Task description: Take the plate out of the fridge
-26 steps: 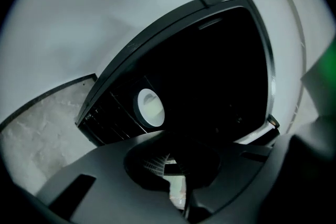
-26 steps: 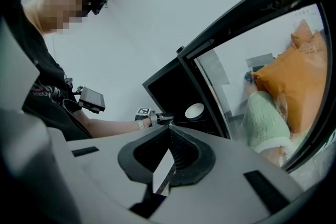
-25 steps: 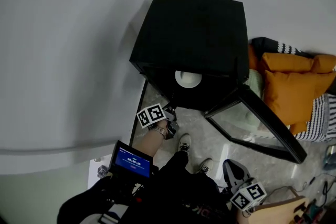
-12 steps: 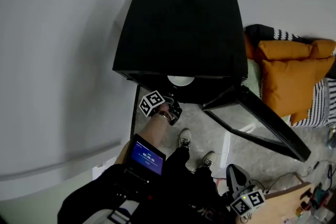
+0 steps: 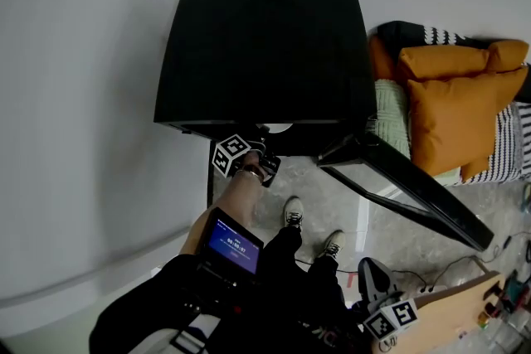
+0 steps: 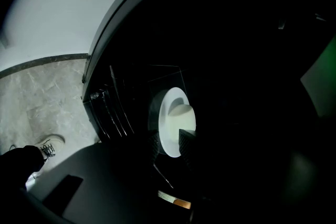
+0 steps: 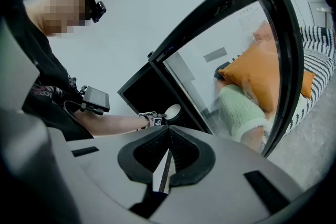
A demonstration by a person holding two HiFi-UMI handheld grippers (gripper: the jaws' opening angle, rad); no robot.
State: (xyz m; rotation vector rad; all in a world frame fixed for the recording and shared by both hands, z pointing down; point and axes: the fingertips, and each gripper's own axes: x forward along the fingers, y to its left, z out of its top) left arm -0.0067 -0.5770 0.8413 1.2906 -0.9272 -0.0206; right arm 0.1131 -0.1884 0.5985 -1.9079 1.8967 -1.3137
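Left gripper point(image 6: 170, 147): jaws have just been opening and now straddle the near rim of the white plate point(image 6: 169, 113) without clamping it. The plate lies directly ahead inside the fridge point(image 5: 265, 46). Right gripper point(image 7: 167, 157): closed, empty, well apart.

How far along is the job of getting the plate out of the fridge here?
Done: the fridge has its door open, and the left claw is inside. In hand: its jaws have just been opening, and the near rim of the white plate sits between them, not yet pinched. Left: close on the plate, lift it and bring it out. The right claw is shut and empty, away from the fridge.
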